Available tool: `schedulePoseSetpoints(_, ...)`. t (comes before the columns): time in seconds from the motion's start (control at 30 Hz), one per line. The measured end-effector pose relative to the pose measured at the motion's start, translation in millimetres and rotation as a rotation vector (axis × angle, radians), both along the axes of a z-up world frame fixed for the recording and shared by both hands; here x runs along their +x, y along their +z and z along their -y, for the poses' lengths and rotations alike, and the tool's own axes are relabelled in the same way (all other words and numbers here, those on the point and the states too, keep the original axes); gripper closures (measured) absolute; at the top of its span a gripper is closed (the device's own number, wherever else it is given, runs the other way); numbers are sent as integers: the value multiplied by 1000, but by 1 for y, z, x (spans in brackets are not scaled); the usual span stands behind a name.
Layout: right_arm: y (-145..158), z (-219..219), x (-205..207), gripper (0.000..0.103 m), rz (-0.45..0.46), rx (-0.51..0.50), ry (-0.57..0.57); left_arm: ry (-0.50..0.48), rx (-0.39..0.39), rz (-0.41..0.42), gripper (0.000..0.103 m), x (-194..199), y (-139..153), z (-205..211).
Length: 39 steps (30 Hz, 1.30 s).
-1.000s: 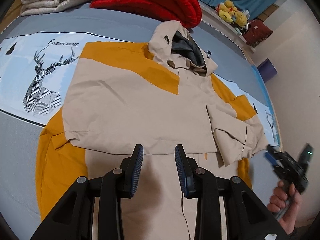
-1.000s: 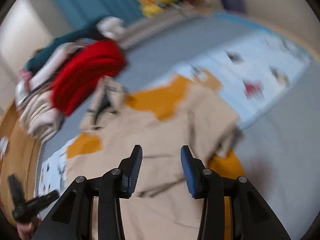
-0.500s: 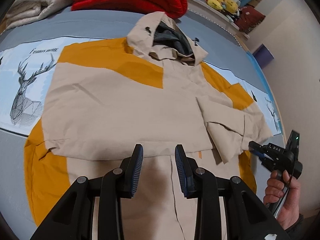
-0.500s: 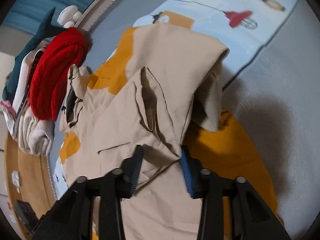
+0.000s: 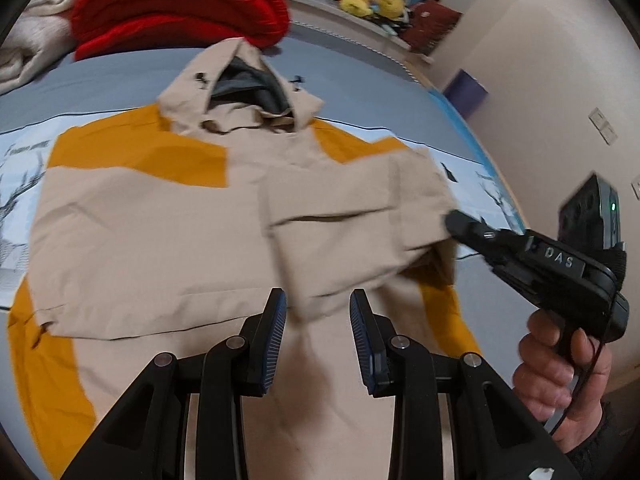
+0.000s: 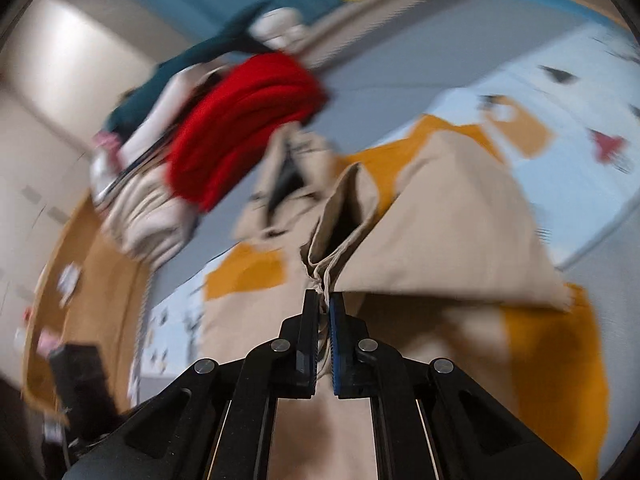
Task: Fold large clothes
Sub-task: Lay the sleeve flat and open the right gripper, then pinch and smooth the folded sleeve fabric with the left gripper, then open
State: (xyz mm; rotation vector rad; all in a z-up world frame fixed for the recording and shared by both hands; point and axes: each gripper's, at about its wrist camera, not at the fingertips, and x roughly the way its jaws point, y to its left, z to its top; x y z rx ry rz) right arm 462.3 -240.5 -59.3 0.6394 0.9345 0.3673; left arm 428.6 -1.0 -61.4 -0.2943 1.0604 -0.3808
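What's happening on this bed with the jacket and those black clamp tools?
A person is folding a beige and mustard hooded jacket spread on the bed. The right gripper has pinched a bunch of the sleeve and lifts it off the jacket. The left gripper hovers open above the hem, holding nothing.

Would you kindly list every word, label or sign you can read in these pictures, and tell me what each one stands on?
"DAS": pale letters on the black body of the right gripper, seen in the left wrist view.
Printed line on the bedsheet, beside the deer drawing at the left edge: too blurred to read.
Small dark marks on the jacket hood: too small to tell.
Right wrist view: motion-blurred, nothing legible.
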Motion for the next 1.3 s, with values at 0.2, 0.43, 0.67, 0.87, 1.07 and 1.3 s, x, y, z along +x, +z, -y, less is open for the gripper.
schedulePoseSetpoints(0.2,-3,-36,-4,97,-24,-15,101,-46,24,7,67,5,-7,19)
schedulePoseSetpoints(0.43,-9,-39,-7,97,-43,4,110,-31,37,-8,67,16,-25,29)
schedulePoseSetpoints(0.67,-12,-34,-5,97,-64,23,124,-16,32,-12,67,33,-36,49)
schedulePoseSetpoints(0.87,-19,-28,0,95,-102,44,130,-10,24,15,95,34,-35,48)
schedulePoseSetpoints(1.07,-28,-23,4,90,-159,32,104,145,19,22,100,31,-21,-2)
schedulePoseSetpoints(1.3,-40,-10,10,78,-224,1,20,444,-21,-65,97,18,-23,-98)
